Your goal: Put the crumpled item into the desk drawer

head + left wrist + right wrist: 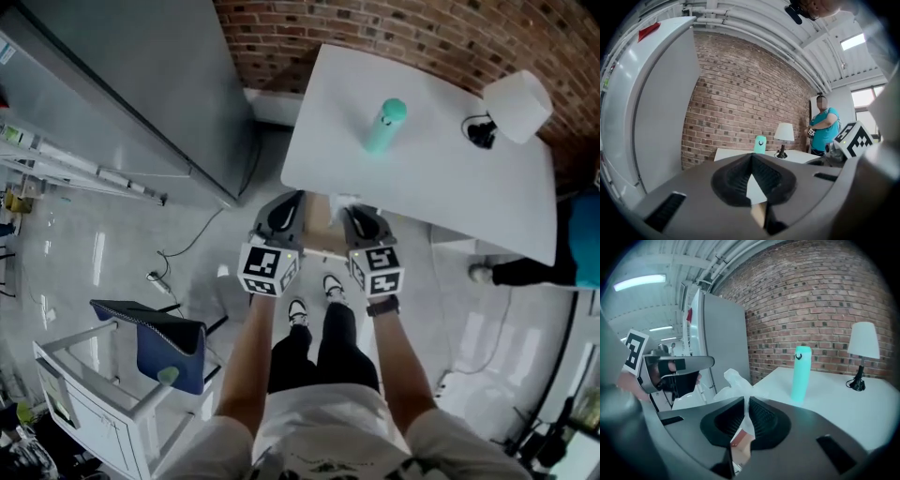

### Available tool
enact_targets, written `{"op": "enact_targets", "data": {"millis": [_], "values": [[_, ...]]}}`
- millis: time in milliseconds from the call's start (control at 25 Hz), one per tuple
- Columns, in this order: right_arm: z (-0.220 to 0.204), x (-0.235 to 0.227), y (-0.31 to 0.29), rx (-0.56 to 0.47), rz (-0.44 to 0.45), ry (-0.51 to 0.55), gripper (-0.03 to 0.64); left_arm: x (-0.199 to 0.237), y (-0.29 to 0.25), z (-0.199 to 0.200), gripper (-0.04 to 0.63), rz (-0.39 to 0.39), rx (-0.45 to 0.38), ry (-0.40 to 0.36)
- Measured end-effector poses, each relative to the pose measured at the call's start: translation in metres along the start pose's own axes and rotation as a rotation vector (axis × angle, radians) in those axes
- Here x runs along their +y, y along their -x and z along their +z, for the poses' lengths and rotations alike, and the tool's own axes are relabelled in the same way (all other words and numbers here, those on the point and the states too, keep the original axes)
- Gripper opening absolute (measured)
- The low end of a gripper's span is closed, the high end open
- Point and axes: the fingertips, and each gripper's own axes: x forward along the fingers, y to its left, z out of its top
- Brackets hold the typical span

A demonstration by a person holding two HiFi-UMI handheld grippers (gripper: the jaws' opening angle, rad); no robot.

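The right gripper (pixel 746 399) is clenched on the crumpled translucent white plastic item (pixel 735 379), which pokes out past its jaws just at the near edge of the white rectangular desk (pixel 422 178); the left gripper (pixel 752 157) is clenched too, with nothing seen between its jaws; both sit at that desk edge, either side of a tan-brown panel (pixel 320 223), probably the drawer; the pick-up looks done; placing the item inside and releasing it remain.
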Motion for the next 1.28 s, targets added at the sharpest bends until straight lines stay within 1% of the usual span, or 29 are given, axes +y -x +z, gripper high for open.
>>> {"op": "enact_targets", "data": {"millis": [120,240,360,520,680,880,1040,1160,1280], "values": [[-0.032,0.0,-0.012,0.045,0.005,0.007,0.029,-0.003,-0.008,-0.025,-0.002,-0.016,0.0,0.004],[-0.063,-0.002,-0.021,0.09,0.014,0.016,0.029,-0.005,-0.015,-0.048,-0.002,-0.023,0.003,-0.024],[-0.094,0.0,-0.038,0.131,0.026,0.037,0.029,0.001,-0.017,-0.071,-0.002,-0.022,0.007,-0.039],[-0.13,0.0,-0.057,0.209,0.053,0.041,0.031,0.003,-0.023,-0.108,-0.002,-0.022,0.037,0.002],[-0.171,-0.003,-0.077,0.281,0.099,0.033,0.031,0.005,-0.032,-0.15,-0.002,-0.03,0.078,0.038],[-0.206,-0.008,-0.11,0.304,0.16,0.017,0.029,0.008,-0.049,-0.184,-0.003,-0.059,0.083,0.088],[-0.228,-0.016,-0.131,0.371,0.182,0.062,0.029,0.011,-0.057,-0.2,-0.003,-0.064,0.096,0.102],[-0.245,-0.019,-0.142,0.431,0.205,0.122,0.031,0.014,-0.058,-0.212,-0.003,-0.062,0.111,0.107],[-0.264,-0.024,-0.153,0.476,0.223,0.192,0.031,0.012,-0.062,-0.222,-0.003,-0.081,0.131,0.092]]}}
